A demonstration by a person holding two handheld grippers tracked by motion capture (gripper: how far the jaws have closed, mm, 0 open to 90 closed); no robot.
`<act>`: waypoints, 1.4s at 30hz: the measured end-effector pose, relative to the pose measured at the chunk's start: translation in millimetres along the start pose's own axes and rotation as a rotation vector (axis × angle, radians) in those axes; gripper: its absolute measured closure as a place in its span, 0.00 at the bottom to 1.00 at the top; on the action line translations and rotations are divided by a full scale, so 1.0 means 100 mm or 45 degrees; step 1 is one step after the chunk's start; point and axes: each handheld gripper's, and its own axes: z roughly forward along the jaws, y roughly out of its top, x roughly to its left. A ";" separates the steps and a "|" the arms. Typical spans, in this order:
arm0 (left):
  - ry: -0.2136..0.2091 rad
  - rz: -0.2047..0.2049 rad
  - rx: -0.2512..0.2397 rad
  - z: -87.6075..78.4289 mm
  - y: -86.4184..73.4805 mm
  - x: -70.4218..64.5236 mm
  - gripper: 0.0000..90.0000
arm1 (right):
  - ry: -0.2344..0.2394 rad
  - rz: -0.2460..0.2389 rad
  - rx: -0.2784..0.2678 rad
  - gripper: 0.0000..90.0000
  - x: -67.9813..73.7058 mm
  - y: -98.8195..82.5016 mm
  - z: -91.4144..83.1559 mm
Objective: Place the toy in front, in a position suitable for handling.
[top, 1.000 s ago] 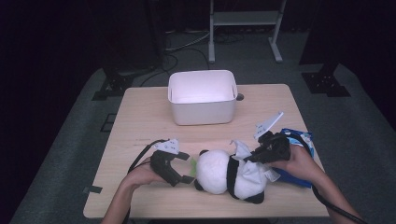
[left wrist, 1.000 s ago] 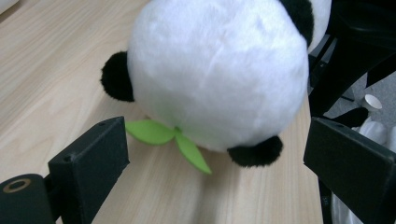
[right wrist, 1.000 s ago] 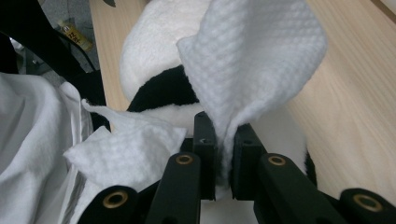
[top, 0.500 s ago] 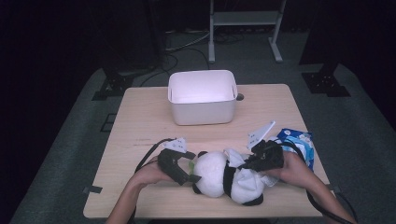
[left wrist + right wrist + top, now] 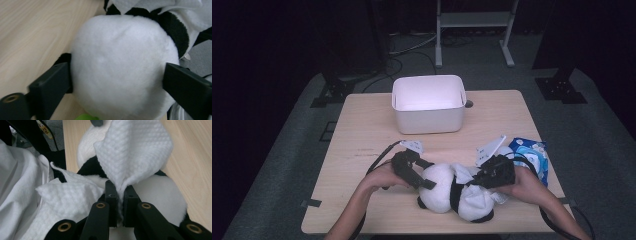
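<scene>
Both my hands have drawn in toward the panda plush toy (image 5: 452,192) lying near the front edge of the wooden table (image 5: 362,130), and my left gripper (image 5: 412,172) has just been closing, its wide-spread jaws now pressing either side of the toy's white head (image 5: 120,67). My right gripper (image 5: 492,175) is pinched tight on a fold of white wipe (image 5: 135,150) draped over the black-and-white body. I judge I'm steadying the toy to wipe it; next the left must hold firm while the right drags the wipe across the fur.
</scene>
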 end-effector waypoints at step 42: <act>0.205 0.014 -0.135 -0.58 -0.35 -0.01 0.26 | 0.035 -0.006 0.023 0.94 -0.42 0.71 0.32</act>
